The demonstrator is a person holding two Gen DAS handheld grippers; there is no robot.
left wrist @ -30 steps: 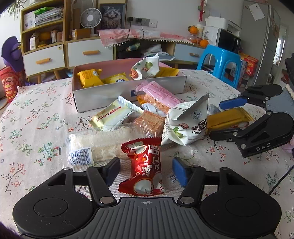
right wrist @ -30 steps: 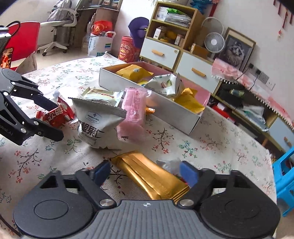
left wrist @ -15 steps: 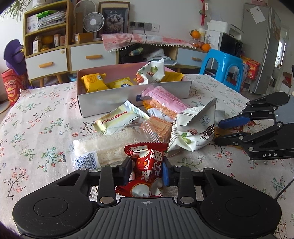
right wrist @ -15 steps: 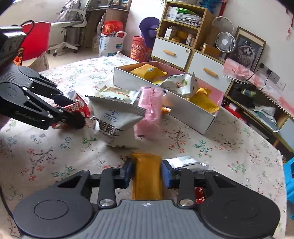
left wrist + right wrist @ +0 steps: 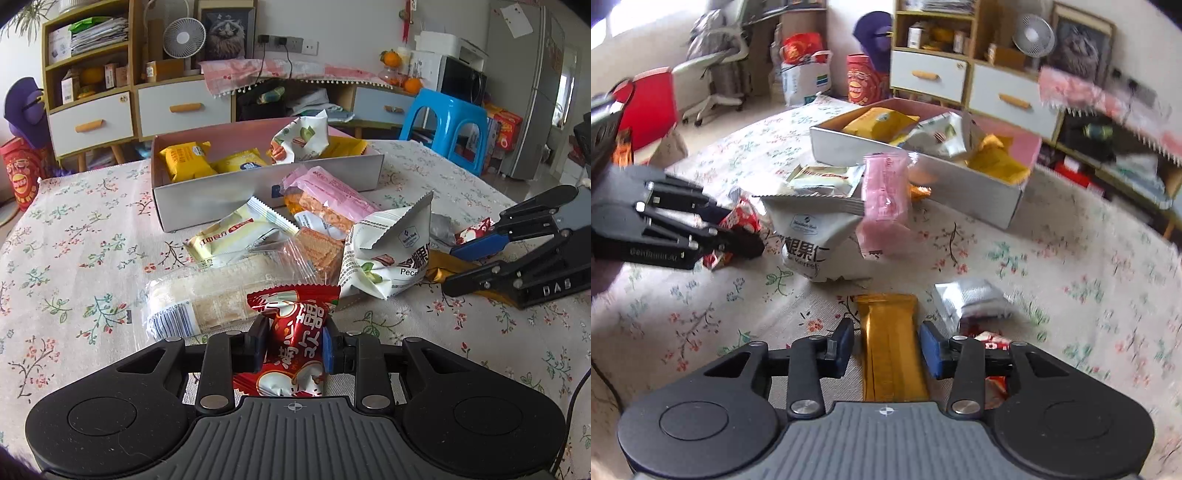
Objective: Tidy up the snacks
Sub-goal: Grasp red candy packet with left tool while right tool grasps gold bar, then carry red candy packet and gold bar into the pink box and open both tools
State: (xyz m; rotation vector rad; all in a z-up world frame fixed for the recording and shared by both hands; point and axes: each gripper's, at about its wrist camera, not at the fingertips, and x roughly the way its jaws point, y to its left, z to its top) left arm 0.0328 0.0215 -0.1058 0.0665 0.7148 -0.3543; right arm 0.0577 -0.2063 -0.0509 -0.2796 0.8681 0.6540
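Progress, left wrist view: box (image 5: 207, 206) at the far side of the counter (image 5: 74, 236) already holds a few snacks — two yellow packs (image 5: 186, 162), a white-green nut bag (image 5: 301, 138) propped on the near wall, more yellow behind it. Plenty still loose in front: cream wafer pack (image 5: 236, 230), pink-wrapped biscuit (image 5: 328, 195), clear-wrapped cake bar (image 5: 218, 295), white pecan bag (image 5: 384, 254). Left gripper (image 5: 293, 347) has its jaws clenched on the red snack packet (image 5: 295, 332), which stands up between the pads; can't tell if it's fully off the cloth. Right gripper (image 5: 461, 266) visible at the right edge, low by the gold wrapper (image 5: 439, 271).

Right wrist view, somewhat blurred: right gripper (image 5: 888, 349) straddles the gold wrapper (image 5: 892, 354), jaws narrowed round it. Pads look near its edges, but firm contact — can't tell. Small silver packet (image 5: 971, 299) and a red one (image 5: 990, 339) lie just beside it. Left gripper (image 5: 738, 232) seen at left w/ red packet (image 5: 738, 225). Box (image 5: 923, 166) well beyond the pile.

Judgement: task roughly partway, maybe a third. Both current items need carrying to the box, then approx. six more loose pcs remain.
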